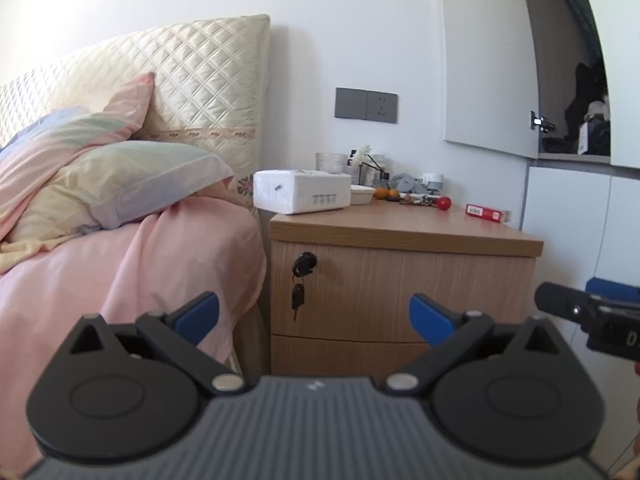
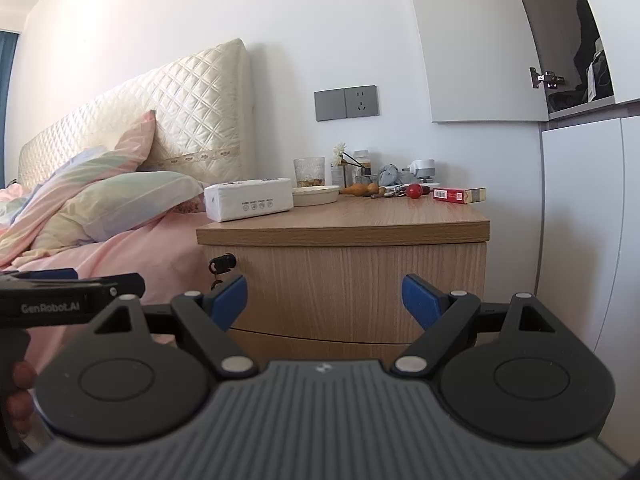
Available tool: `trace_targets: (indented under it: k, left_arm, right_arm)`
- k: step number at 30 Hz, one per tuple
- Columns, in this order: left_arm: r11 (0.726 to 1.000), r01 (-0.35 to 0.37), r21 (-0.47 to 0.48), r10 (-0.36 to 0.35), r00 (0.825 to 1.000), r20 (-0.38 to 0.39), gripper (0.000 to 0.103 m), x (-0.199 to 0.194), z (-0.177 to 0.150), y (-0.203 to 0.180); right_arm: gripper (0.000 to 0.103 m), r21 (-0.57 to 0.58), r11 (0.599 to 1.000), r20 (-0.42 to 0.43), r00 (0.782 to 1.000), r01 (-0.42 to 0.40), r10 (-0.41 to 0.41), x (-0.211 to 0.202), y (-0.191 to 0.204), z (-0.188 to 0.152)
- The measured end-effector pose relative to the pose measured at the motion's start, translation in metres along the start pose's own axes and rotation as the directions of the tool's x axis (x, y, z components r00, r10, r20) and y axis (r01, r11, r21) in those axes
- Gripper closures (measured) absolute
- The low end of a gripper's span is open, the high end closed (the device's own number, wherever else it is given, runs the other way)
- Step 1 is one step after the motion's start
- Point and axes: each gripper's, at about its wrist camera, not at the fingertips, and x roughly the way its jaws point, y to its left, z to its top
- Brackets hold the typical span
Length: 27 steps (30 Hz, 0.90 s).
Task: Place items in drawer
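Both sets of jaws stand wide apart and hold nothing: your left gripper (image 1: 314, 316) and your right gripper (image 2: 324, 300) are each aimed at the front of the nightstand (image 2: 344, 280), well short of it.

Your first risk is the top drawer (image 1: 400, 288). It is shut, and a key (image 1: 304, 264) sits in its lock at the upper left corner of the front with a second key hanging below. If the drawer is locked, pulling will drag the whole nightstand or slip your fingers off. No handle shows on either front, so you would judge the grip to be the gap between the top and lower drawer (image 2: 320, 344); a blue pad could skid there.

Your second risk is the crowded top. The red box (image 2: 458, 194) lies near the right back corner, the red ball (image 2: 414, 191) just left of it, and the ball would roll if nudged. Small dark bits beside the ball may be more keys, though they are too small to tell. The tissue pack (image 2: 248, 199) sits at the left front edge, with a shallow dish (image 2: 315, 195) just behind it.

All of these lie above and well beyond both sets of jaws, none between the fingers.
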Motion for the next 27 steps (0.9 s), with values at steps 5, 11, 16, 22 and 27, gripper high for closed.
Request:
trace_targets:
  k: [5, 11, 16, 22, 27]
  left_arm:
    - [1.0, 0.012, 0.015, -0.012, 1.0, 0.006, 0.0, -0.0022, -0.0011, -0.0033]
    - [1.0, 0.011, 0.02, -0.011, 1.0, 0.004, 0.0, -0.002, -0.0018, -0.0048]
    - [1.0, 0.016, 0.023, -0.016, 1.0, 0.007, 0.0, -0.0032, -0.0024, -0.0057]
    - [1.0, 0.014, 0.018, -0.014, 1.0, 0.005, 0.0, -0.0028, -0.0023, -0.0049]
    - [1.0, 0.018, 0.02, -0.019, 1.0, 0.005, 0.0, -0.0031, -0.0023, -0.0051]
  right_arm:
    - [0.017, -0.002, 1.0, 0.0, 1.0, 0.015, -0.015, -0.0004, -0.0007, 0.0003]
    - [0.017, 0.001, 1.0, 0.003, 1.0, 0.023, -0.023, -0.0025, -0.0029, 0.0007]
    - [0.017, -0.003, 1.0, 0.002, 1.0, 0.031, -0.031, -0.0028, -0.0033, 0.0006]
    - [0.017, -0.01, 0.999, 0.005, 0.999, 0.033, -0.033, -0.003, -0.0026, 0.0008]
    - [0.017, -0.01, 0.999, 0.004, 0.999, 0.032, -0.032, -0.0027, -0.0024, 0.0008]
